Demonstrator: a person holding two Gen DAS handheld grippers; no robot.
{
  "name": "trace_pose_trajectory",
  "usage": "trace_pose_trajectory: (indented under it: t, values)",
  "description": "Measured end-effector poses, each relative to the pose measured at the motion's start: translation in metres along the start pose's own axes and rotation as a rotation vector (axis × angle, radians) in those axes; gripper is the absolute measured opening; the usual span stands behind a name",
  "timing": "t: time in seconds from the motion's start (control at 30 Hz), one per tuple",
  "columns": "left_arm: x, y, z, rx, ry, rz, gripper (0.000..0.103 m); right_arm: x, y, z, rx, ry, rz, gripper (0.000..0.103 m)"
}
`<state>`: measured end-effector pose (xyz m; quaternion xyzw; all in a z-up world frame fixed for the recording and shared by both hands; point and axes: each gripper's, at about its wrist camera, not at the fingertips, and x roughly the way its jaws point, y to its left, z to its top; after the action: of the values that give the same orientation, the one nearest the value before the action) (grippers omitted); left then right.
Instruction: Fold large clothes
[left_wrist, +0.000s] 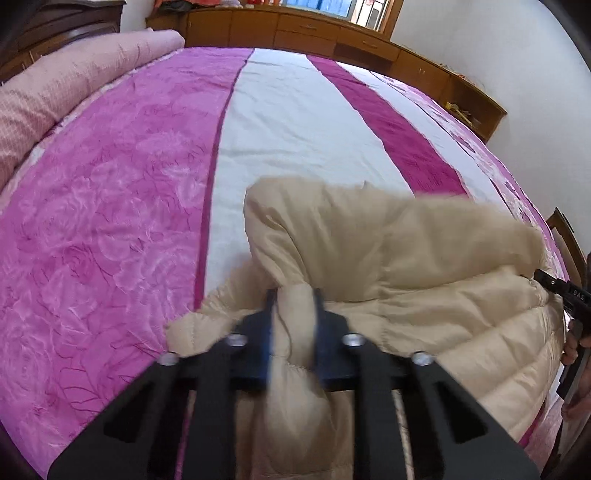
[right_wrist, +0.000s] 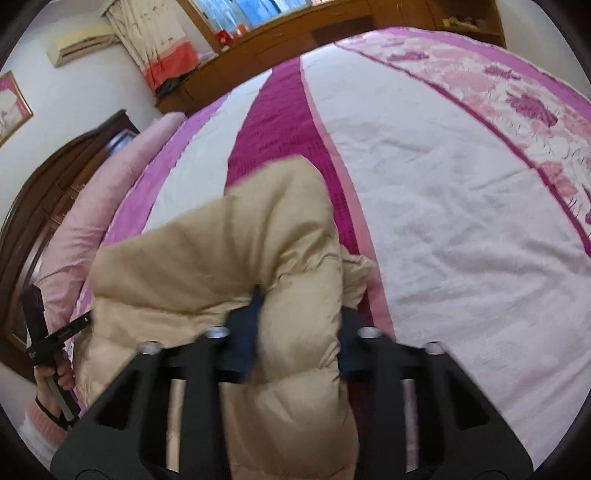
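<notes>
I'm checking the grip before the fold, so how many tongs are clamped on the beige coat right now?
2. The left tongs pinch a bunched part of the beige coat on its left side; the right tongs squeeze a puffy fold on its right side, over the bed.

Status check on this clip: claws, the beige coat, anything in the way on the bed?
Left claw shut on beige puffer coat. Right claw shut on a thicker fold of it. Coat bunched over bedspread. Nothing in the way.

Left gripper (left_wrist: 293, 295) is clamped on a bunched fold of the beige coat (left_wrist: 388, 258). Coat lies on the pink-and-white bedspread (left_wrist: 110, 184). Right gripper (left_wrist: 554, 286) meets the coat's far edge. Wooden cabinets (left_wrist: 295, 29) line the wall.
</notes>
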<state>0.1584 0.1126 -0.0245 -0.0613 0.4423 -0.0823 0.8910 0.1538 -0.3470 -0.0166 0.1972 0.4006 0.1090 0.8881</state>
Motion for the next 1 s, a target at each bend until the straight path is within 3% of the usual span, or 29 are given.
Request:
trace_pose_trajectory:
  t: [0.2,0.4,0.57,0.73,0.87,0.93,1.0]
  values:
    - [-0.005,-0.003,0.014,0.009,-0.038,0.063,0.011,-0.004,0.021,0.020,-0.042,-0.070,-0.037,0.012]
    - [0.027,-0.003,0.017,0.023,0.006,0.147,0.013,0.047,0.020,0.019,-0.063,0.021,-0.184,0.016]
    - [0.046,-0.005,0.018,0.057,0.035,0.168,0.015,0.065,0.005,0.012,-0.015,0.037,-0.192,0.020]
    - [0.047,-0.004,0.017,0.053,0.047,0.194,0.023,0.066,0.003,0.015,-0.010,0.055,-0.190,0.023]
    - [0.032,-0.009,0.014,0.086,0.027,0.279,0.052,0.056,0.006,0.016,0.014,0.047,-0.163,0.032]
    - [0.022,-0.006,0.012,0.073,0.026,0.266,0.059,0.040,0.006,0.015,0.052,0.028,-0.114,0.042]
    - [0.005,0.001,0.008,0.038,0.028,0.225,0.068,0.023,0.009,0.012,0.061,0.009,-0.091,0.069]
